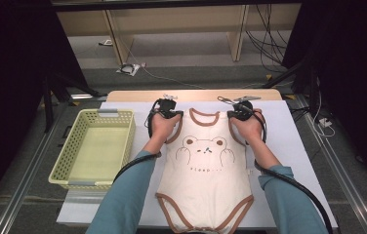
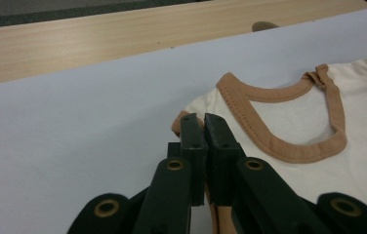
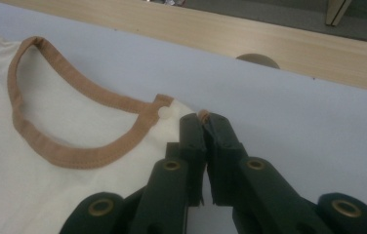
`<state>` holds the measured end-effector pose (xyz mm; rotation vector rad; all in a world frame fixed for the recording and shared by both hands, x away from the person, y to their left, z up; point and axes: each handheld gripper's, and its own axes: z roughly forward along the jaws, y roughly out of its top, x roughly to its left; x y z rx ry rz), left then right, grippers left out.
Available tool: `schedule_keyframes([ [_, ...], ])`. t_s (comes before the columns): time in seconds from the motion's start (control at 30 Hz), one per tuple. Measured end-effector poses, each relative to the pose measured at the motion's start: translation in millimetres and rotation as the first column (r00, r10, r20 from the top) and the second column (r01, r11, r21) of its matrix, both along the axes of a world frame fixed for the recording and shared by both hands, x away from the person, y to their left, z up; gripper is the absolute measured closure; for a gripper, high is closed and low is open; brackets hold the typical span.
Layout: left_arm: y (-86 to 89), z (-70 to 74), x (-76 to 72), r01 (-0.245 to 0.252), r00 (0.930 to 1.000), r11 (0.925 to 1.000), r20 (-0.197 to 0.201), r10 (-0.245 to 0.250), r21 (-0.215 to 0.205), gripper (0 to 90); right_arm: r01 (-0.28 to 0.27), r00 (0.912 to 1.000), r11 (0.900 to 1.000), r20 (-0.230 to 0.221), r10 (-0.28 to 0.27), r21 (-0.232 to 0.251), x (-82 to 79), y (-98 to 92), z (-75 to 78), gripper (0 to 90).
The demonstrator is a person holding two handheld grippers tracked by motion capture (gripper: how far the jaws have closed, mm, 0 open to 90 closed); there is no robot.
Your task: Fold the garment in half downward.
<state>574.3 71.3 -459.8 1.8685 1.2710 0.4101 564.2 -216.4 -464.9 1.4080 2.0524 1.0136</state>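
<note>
Bodysuit (image 1: 205,180) of cream cloth with tan binding and a bear print lies flat, face up, on the white sheet (image 1: 298,161) covering the table, neckline toward the far edge, leg openings toward the person; left gripper (image 2: 204,127) has its jaws pressed together on the tan-edged corner of the left shoulder, cloth visibly pinched between the pads; right gripper (image 3: 202,127) likewise pinches the right shoulder corner, just beside the small snap (image 3: 164,113) on the neckline binding; both grips sit at the very edge of the fabric. Judgement: the step in hand appears to be a lift or fold from the shoulders; to do it well, both hands should rise together and level, keeping the neckline taut between them, so that neither corner slips from so shallow a bite and the body of the garment does not drag or bunch; a slow start is advisable. Containers: one pale yellow perforated basket (image 1: 125,146) stands on the table to the left of the garment, apart from it; nothing lies inside it; grey handles at both short ends.
</note>
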Motion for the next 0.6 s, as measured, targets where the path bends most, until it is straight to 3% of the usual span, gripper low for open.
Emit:
schedule_keyframes([
  [0.17,3.1,9.3,-2.7,-0.006,0.9998,0.9994,0.018,0.006,-0.033,87.2,0.003,0.9997,1.000,0.023,-0.004,0.006,-3.0,-1.2,8.9,86.4],
  [0.6,9.7,31.0,-7.9,0.011,0.9973,0.9992,0.073,-0.008,-0.037,87.2,-0.001,0.9968,1.000,0.080,-0.001,0.025,-6.2,-0.9,29.0,86.3],
])
